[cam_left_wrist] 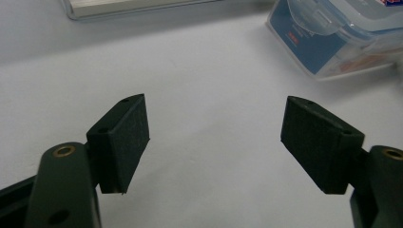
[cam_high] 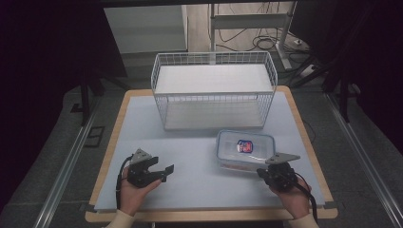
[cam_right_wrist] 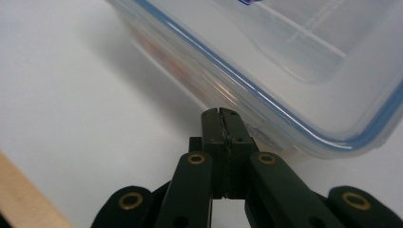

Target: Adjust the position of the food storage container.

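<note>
Right gripper (cam_right_wrist: 222,112): jaws pressed together, empty, tips just short of the clear, blue-rimmed plastic lidded box (cam_right_wrist: 294,76).
Left gripper (cam_left_wrist: 215,137): jaws apart, empty; box ahead, right.

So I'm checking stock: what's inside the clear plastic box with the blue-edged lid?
Through the clear plastic box's lid a red-and-blue label shows, with reddish-orange colour low along the side wall. What that colour belongs to can't be made out; the lid's glare blurs the rest.
</note>
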Motion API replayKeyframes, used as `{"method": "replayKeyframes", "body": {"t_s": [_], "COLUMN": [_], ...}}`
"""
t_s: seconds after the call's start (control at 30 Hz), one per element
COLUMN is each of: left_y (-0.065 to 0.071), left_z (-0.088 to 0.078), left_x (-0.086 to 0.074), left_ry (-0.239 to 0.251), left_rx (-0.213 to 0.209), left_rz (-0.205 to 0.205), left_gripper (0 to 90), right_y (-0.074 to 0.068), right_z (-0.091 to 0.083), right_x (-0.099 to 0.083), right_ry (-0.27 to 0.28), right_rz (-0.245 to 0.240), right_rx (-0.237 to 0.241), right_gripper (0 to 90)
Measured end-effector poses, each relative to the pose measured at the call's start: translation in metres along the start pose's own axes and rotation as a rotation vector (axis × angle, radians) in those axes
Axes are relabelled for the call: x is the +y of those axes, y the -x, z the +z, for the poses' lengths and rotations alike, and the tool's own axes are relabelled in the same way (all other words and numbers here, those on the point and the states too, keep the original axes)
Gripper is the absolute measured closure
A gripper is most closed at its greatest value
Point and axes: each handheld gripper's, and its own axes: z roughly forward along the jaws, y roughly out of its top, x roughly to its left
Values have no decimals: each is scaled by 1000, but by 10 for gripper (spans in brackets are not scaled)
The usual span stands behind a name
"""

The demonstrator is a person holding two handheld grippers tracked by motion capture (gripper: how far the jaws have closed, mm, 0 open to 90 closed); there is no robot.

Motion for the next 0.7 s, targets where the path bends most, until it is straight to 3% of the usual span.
{"method": "replayKeyframes", "body": {"t_s": [0.5,0.7], "left_y": [5,3], "left_z": [4,3], "left_x": [2,2], "left_ry": [-5,-4], "left_rx": [-11,-7], "left_rz": [12,5], "left_gripper": [245,245], "right_y": [13,15], "right_z": [5,-23], "right_x": [-1,0], "right_ry": [10,57], "right_rz": [25,44], "right_rx": [-33,-31], "right_gripper": [895,894]}}
